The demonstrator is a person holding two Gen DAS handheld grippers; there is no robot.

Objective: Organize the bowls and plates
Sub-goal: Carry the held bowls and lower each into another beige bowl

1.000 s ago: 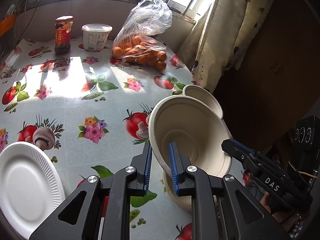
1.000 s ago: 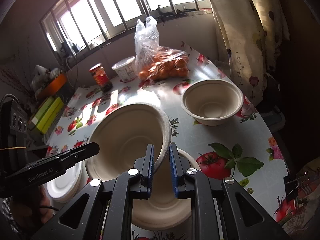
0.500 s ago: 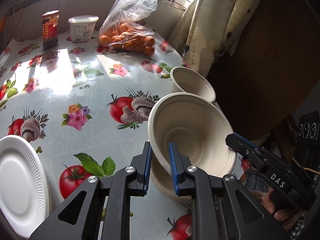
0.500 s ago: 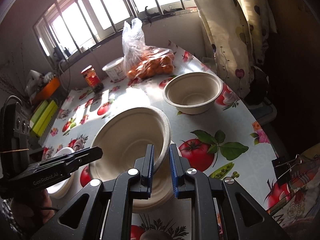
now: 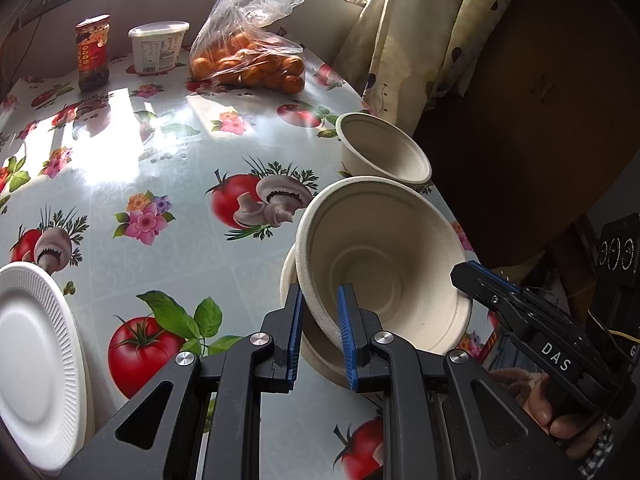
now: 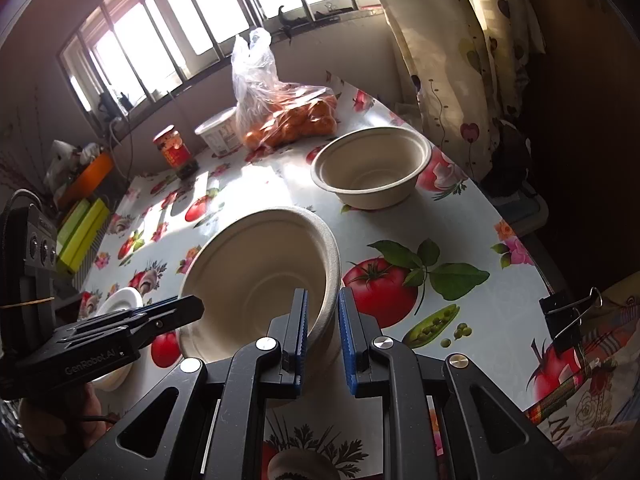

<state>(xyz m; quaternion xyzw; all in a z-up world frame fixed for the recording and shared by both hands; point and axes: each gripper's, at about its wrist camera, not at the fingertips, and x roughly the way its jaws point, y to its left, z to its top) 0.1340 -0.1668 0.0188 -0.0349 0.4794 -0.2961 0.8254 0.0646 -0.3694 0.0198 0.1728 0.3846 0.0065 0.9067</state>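
Here both the left claw [image 5: 318,330] and right claw [image 6: 322,330] pinch opposite rims of one tilted beige pulp bowl [image 5: 384,264] near the glossy surface's [image 5: 180,168] right edge.

Hand-held gripper units: external appearance

Left gripper [image 5: 318,332] and right gripper [image 6: 322,330]: matte black linkage arms with triangular cut-outs, round silver pivot screws, and blue ribbed pads [image 5: 347,336] lining each finger. Seen from the opposite camera, the left unit's side carries white "GenRobot.AI" lettering, the right unit's side "DAS". Each has a black rear box with three round ports; a yellow band crosses the left one, a thin yellow wire runs by the right one. A checked cuff [image 5: 598,450] shows at the right hand.
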